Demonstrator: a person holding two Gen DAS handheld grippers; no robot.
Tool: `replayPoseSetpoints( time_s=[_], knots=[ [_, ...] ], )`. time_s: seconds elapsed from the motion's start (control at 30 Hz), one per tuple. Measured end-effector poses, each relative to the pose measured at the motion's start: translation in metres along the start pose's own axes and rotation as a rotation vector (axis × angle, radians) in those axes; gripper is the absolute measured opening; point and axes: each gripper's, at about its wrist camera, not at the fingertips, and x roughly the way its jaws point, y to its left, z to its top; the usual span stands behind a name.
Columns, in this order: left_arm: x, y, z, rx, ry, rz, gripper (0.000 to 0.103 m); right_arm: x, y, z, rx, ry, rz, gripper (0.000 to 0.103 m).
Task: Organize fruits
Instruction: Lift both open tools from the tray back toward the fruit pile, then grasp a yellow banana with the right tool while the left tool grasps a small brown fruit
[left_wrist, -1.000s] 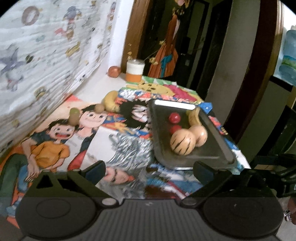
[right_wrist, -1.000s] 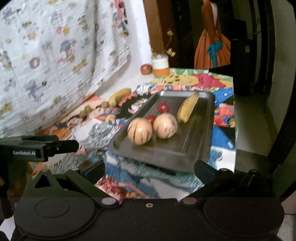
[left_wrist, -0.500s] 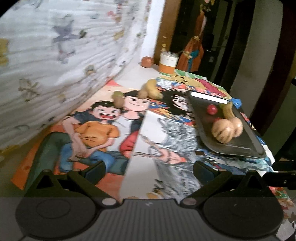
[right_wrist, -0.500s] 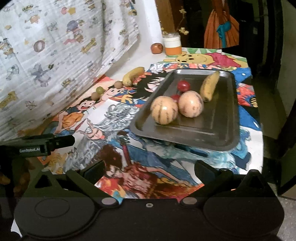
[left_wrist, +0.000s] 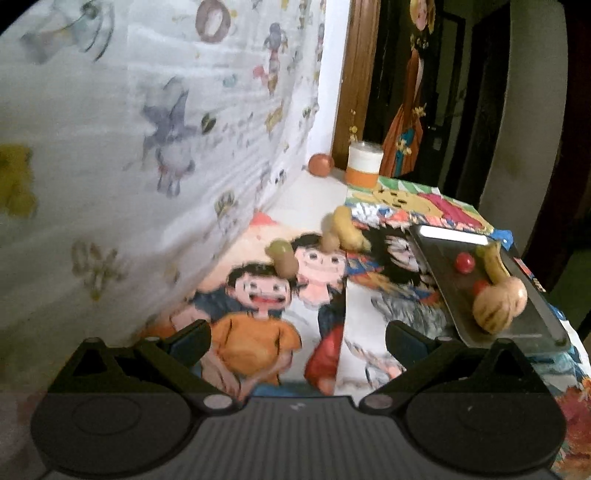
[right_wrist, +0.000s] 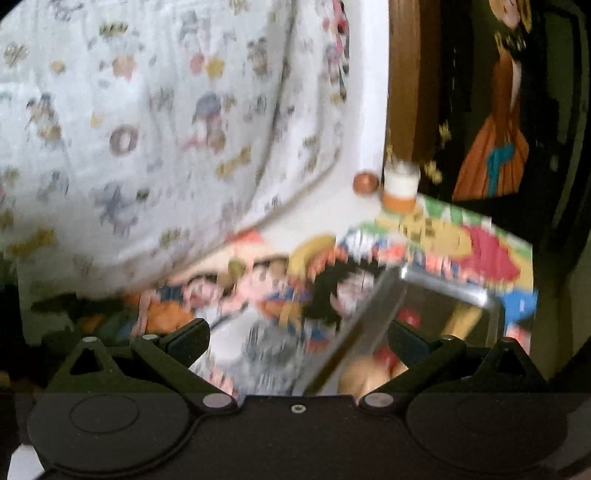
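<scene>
Both tools are held low and pointing forward — the left gripper (left_wrist: 297, 341) with its two dark fingers spread wide and nothing between them, the right gripper (right_wrist: 298, 341) just the same, spread and empty — its picture smeared.

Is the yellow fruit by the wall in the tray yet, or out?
Out. The yellow fruit lies on the cartoon cloth, left of the tray, apart from the banana and melons inside it.
</scene>
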Motion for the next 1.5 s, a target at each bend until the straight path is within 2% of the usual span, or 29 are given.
replayPoseSetpoints(
  time_s=[0.2, 0.3, 0.4, 0.5, 0.6, 0.77, 0.97, 1.23, 1.4, 1.5],
  knots=[
    [0.02, 0.002, 0.017, -0.018, -0.016, 0.0, 0.103, 0.04, -0.001, 0.056, -0.002, 0.008, 0.007, 0.102],
    [0.031, 0.002, 0.023, -0.032, -0.018, -0.002, 0.103, 0.068, -0.002, 0.075, 0.041, 0.043, 0.015, 0.102],
    [0.041, 0.002, 0.027, -0.042, -0.019, 0.007, 0.103, 0.098, -0.007, 0.084, 0.063, 0.076, 0.063, 0.102],
    [0.052, 0.0, 0.03, -0.041, -0.021, 0.023, 0.103, 0.135, -0.016, 0.082, 0.081, 0.11, 0.102, 0.102],
    [0.065, -0.003, 0.032, -0.037, -0.014, 0.031, 0.103, 0.172, -0.028, 0.075, 0.118, 0.131, 0.099, 0.102],
    [0.085, -0.005, 0.033, -0.035, -0.002, 0.056, 0.103, 0.224, -0.048, 0.065, 0.248, 0.169, 0.122, 0.094],
    [0.104, -0.004, 0.037, -0.053, -0.003, 0.047, 0.102, 0.27, -0.052, 0.058, 0.3, 0.209, 0.142, 0.083],
    [0.116, -0.005, 0.039, -0.062, -0.016, 0.037, 0.091, 0.298, -0.051, 0.051, 0.346, 0.216, 0.147, 0.081],
    [0.122, -0.006, 0.038, -0.057, -0.006, 0.026, 0.084, 0.298, -0.048, 0.05, 0.335, 0.181, 0.127, 0.078],
    [0.127, -0.005, 0.037, -0.062, 0.003, 0.028, 0.08, 0.299, -0.041, 0.049, 0.279, 0.174, 0.1, 0.075]
  ],
)
